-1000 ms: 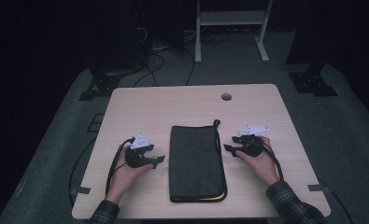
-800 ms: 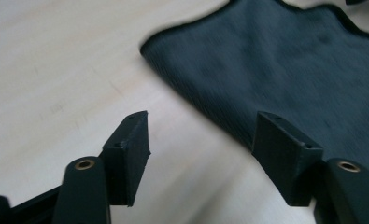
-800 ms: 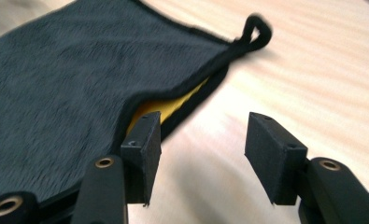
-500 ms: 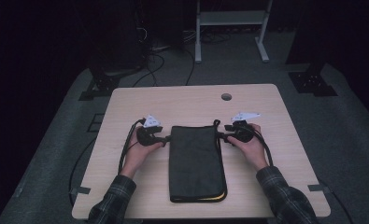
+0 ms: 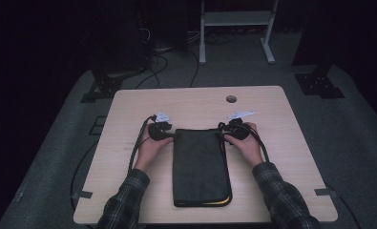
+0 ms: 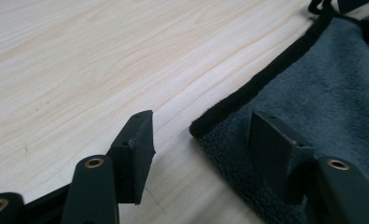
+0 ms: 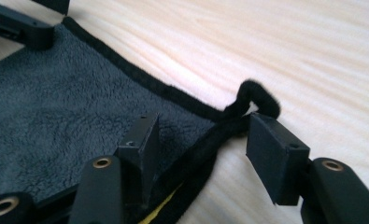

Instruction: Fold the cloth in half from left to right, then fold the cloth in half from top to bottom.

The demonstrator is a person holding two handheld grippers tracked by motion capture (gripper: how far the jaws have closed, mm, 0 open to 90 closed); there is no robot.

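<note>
The tabletop [image 5: 129,191] is light wood with rounded corners, and it has a small round hole [image 5: 231,98] near its far edge, a little right of the middle.

The dark grey folded towel [image 5: 199,164] lies flat on the middle of the tabletop, closer to the near edge than to the far edge. Its long axis runs from the near edge toward the far edge, and one short side points to the person. The cloth is fleecy with a black sewn border. At the near right corner of the towel a thin yellow layer [image 5: 220,202] shows between the folds. A small black hanging loop [image 7: 257,95] stands out at the far right corner of the towel.

The person's two hands come from the near edge, with plaid sleeves [image 5: 129,200] on the forearms.

The left gripper [image 5: 169,137] is at the far left corner of the towel. In the left gripper view its jaws are wide apart and hold nothing: one jaw is over the bare wood, the other is over the cloth, and the towel corner [image 6: 201,128] is between them.

The right gripper [image 5: 223,135] is at the far right corner of the towel. In the right gripper view its jaws are also wide apart and grip nothing: one jaw is on the cloth, the other is just beside the loop, over the wood, and the black border runs between them.
</note>
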